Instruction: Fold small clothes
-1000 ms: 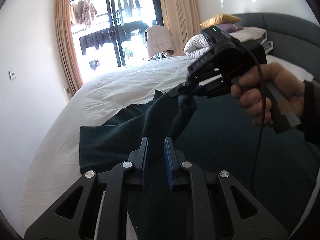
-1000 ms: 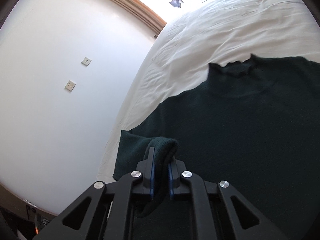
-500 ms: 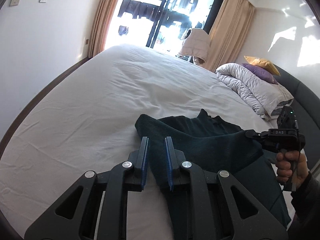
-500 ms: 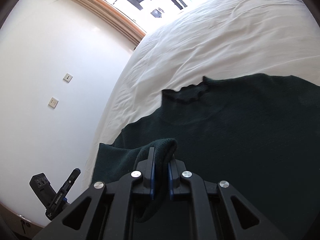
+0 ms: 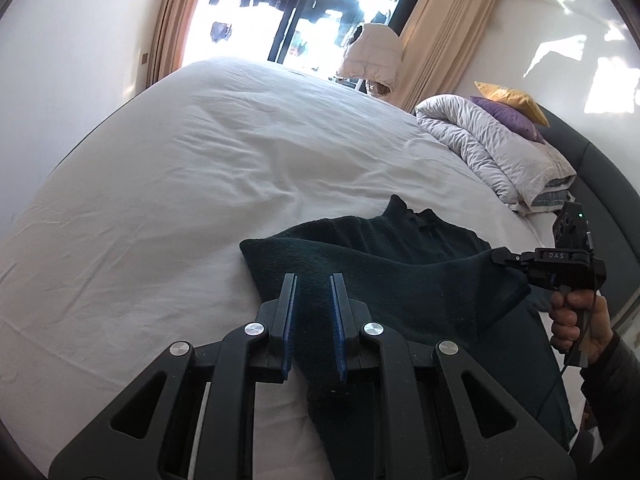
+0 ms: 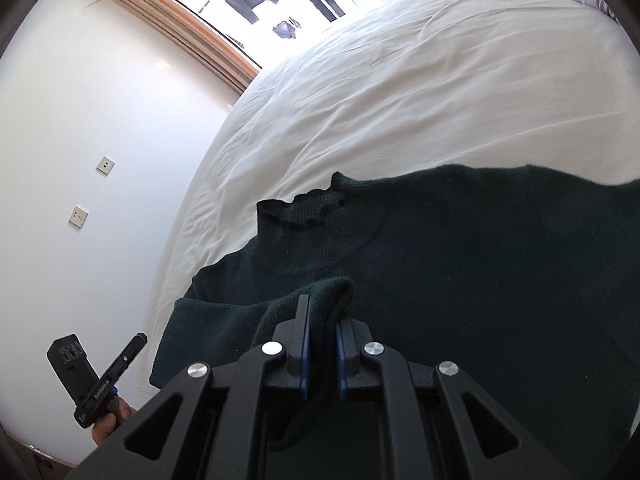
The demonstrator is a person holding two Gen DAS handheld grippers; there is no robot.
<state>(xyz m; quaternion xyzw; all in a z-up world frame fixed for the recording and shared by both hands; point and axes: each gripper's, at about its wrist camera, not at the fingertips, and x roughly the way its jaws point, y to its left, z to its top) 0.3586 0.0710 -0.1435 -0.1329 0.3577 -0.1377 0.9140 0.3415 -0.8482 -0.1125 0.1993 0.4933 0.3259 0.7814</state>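
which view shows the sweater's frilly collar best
The right wrist view. There the dark green sweater lies spread on the white bed and its ruffled collar faces the camera unobstructed. The left wrist view shows only a small bunched bit of collar behind a raised fold.

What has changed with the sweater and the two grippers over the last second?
The left gripper has swung away from the right gripper; a second ago they were nearly touching above the dark green sweater, now they sit far apart, stretching the sleeve out over the body. The collar has come nearer in the right wrist view. Both grippers remain shut on the sweater; the white bed sheet looks unchanged.
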